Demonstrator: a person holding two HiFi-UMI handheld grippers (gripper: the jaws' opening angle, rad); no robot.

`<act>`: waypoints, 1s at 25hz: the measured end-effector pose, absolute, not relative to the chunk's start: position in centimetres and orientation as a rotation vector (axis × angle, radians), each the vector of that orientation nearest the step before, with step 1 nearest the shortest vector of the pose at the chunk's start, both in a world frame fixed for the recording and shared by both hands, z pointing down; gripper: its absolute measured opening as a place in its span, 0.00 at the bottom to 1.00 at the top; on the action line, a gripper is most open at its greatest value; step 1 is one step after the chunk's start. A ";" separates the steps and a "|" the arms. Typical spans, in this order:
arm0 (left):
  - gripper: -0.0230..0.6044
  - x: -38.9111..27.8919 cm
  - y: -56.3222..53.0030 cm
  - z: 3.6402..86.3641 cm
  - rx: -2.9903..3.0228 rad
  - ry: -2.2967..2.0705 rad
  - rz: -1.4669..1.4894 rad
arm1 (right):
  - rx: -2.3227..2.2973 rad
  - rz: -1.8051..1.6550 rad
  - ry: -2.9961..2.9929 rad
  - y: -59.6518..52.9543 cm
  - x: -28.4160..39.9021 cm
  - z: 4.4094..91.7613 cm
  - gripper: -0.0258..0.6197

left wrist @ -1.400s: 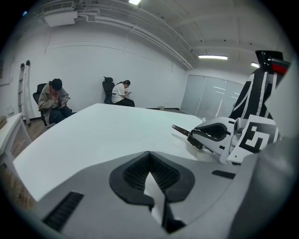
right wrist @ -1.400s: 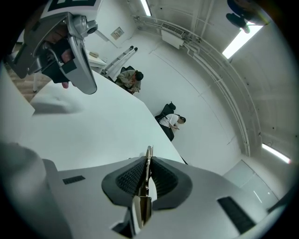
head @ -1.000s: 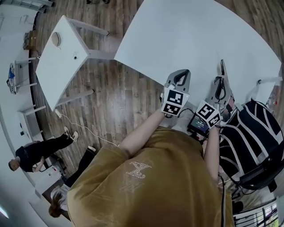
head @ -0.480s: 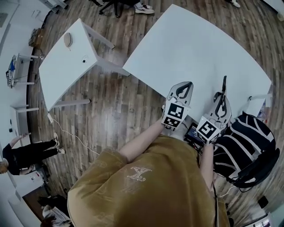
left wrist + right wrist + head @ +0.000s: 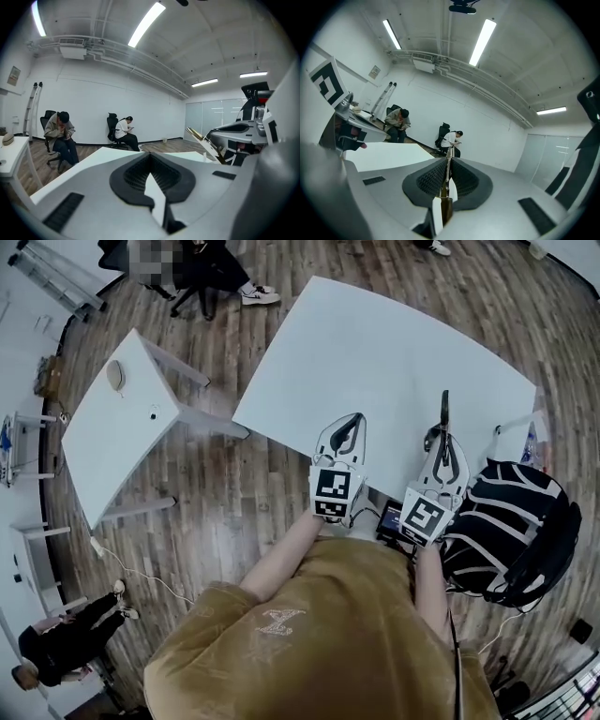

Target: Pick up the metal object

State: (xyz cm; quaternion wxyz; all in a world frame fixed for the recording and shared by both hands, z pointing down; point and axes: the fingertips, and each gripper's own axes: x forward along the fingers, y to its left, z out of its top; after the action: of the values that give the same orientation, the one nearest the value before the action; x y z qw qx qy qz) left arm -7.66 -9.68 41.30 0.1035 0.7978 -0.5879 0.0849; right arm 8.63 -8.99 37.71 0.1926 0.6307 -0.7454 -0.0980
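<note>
Metal object pinched between right gripper jaws.

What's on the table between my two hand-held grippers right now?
Nothing: in the head view only bare white table lies between the left hand-held gripper and the right hand-held gripper, which holds the metal object.

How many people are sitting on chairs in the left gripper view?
2. The hunched person sits at the left; the second person sits near the middle. The left claw may hide others.

Right tool grips metal object over table.
</note>
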 end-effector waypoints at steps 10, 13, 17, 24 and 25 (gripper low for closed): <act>0.04 -7.3 -10.2 37.4 2.418 -1.753 0.152 | 1.896 -0.144 -2.181 -8.0 9.8 35.3 0.10; 0.04 -6.3 -10.3 35.7 2.460 -1.757 0.132 | 1.950 -0.057 -2.248 -8.0 10.7 34.3 0.10; 0.04 -5.4 -10.4 33.9 2.512 -1.766 0.110 | 2.009 0.015 -2.295 -7.8 11.5 33.2 0.10; 0.04 -4.9 -10.1 33.2 2.528 -1.760 0.095 | 2.055 0.066 -2.328 -7.5 12.1 32.3 0.10; 0.04 -4.8 -10.2 33.2 2.529 -1.758 0.095 | 2.057 0.070 -2.330 -7.5 12.2 32.3 0.10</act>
State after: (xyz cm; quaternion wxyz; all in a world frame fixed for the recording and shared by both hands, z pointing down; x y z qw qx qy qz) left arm -4.78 -10.15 33.16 0.0298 0.8204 -0.5702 0.0307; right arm 12.17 -7.49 32.30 0.0166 0.6615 -0.7494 0.0225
